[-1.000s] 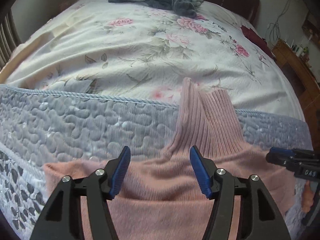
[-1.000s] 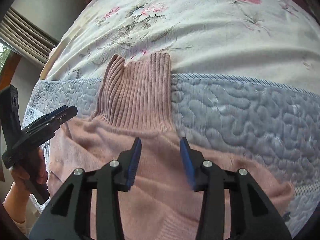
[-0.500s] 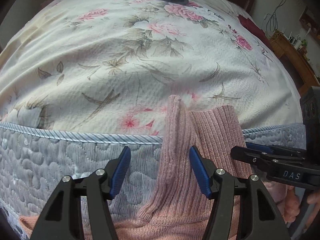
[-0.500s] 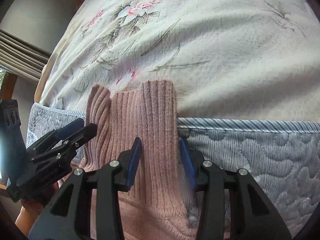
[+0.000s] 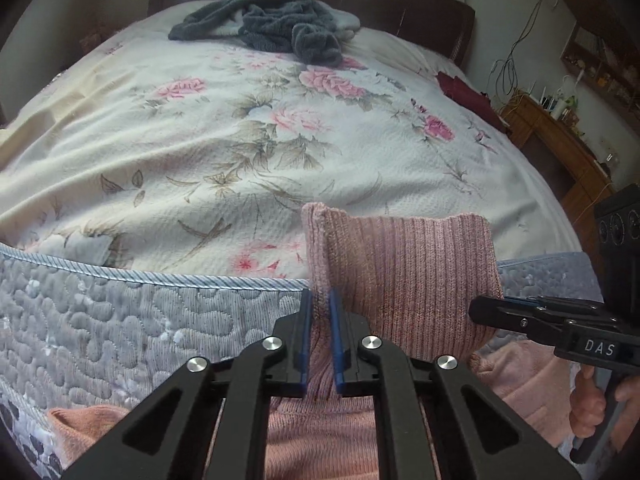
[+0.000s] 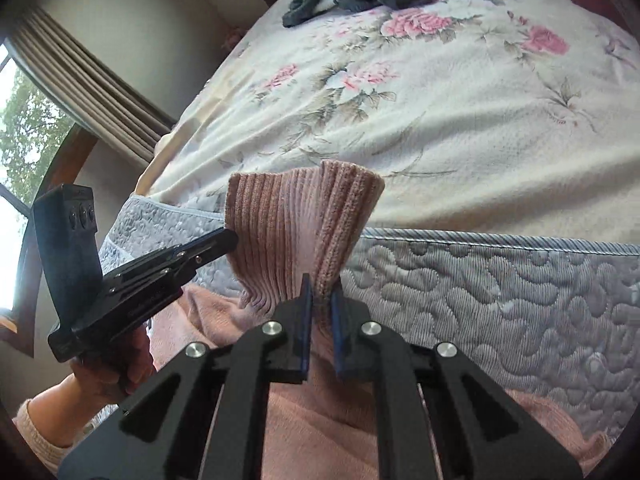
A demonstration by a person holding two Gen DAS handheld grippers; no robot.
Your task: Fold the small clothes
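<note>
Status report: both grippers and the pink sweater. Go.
Left gripper shut on sweater collar, left edge. Right gripper shut on collar, right edge. Sweater body hangs over bed edge. Grey clothes far off; nothing blocking.

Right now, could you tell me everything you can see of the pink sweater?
The pink sweater is a soft knit with a tall ribbed turtleneck collar. The collar stands up against the quilted mattress edge, its top reaching the floral bedspread; the body hangs below. The left gripper pinches the collar's left edge, the right gripper its right edge.
</note>
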